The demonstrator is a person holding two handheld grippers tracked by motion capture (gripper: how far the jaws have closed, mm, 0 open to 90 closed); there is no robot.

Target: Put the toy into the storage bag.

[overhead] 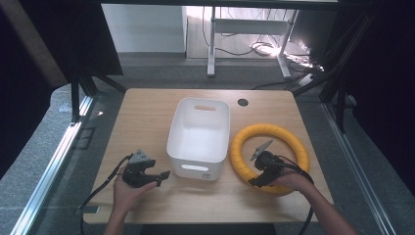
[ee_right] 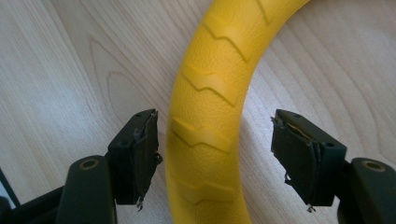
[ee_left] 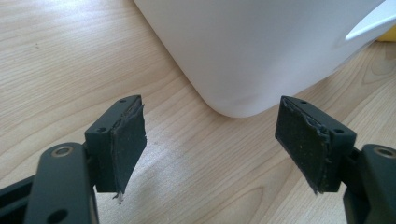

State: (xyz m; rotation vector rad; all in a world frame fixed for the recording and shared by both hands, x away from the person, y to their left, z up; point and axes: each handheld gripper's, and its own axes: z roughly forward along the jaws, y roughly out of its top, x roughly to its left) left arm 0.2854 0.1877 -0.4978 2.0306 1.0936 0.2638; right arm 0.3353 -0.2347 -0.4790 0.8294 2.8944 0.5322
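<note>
A big yellow ring (overhead: pixel 269 152) lies flat on the wooden tabletop (overhead: pixel 147 112), just to the right of a white tub (overhead: pixel 199 137). The right tool (overhead: pixel 258 179) sits at the near side of the ring, and in the right gripper view its two black jaws stand wide apart with the yellow band (ee_right: pixel 205 135) running up between them. The pads (ee_right: pixel 147 149) do not press on the ring yet, so nothing is held. It looks like the step in hand is getting ready to grab the ring. The next move would be to go a bit lower and squeeze the jaws shut on the band. The left tool (overhead: pixel 147 177) waits near the tub's front left corner, with its jaws wide apart and nothing between them; in the left gripper view the white wall (ee_left: pixel 261 51) is close ahead. The ring's left side lies close to the tub, so there is little room there. The right edge of the tabletop is near the ring too. The tub is empty and open on top, so there is room inside.
</note>
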